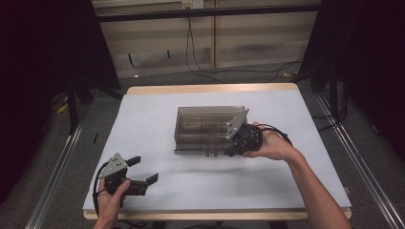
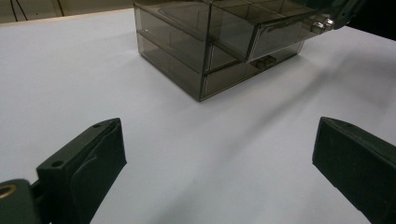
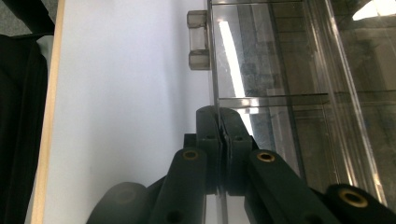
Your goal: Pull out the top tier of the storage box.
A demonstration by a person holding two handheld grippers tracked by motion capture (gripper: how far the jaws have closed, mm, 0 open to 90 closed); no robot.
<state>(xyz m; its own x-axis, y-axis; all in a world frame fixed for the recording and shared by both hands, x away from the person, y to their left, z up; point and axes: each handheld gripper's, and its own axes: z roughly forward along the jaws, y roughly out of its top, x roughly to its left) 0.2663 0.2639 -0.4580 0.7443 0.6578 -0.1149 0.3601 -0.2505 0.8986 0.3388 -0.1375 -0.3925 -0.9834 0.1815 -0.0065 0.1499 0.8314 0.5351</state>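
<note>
My right gripper's [image 3: 219, 122] jaws clench the smoky drawer box's [image 1: 205, 128] front panel, pull barely begun, while my left gripper [image 1: 142, 171] rests released.

Drawer box [image 1: 205, 128]: showing smoky grey-brown, see-through, unpatterned.
Desk [image 1: 157, 109]: showing plain white top, pale wood edging.
Left gripper [image 1: 142, 172]: showing black, grey top plate.
Right gripper [image 3: 219, 122]: showing black jaws, brass-coloured rivets.
</note>
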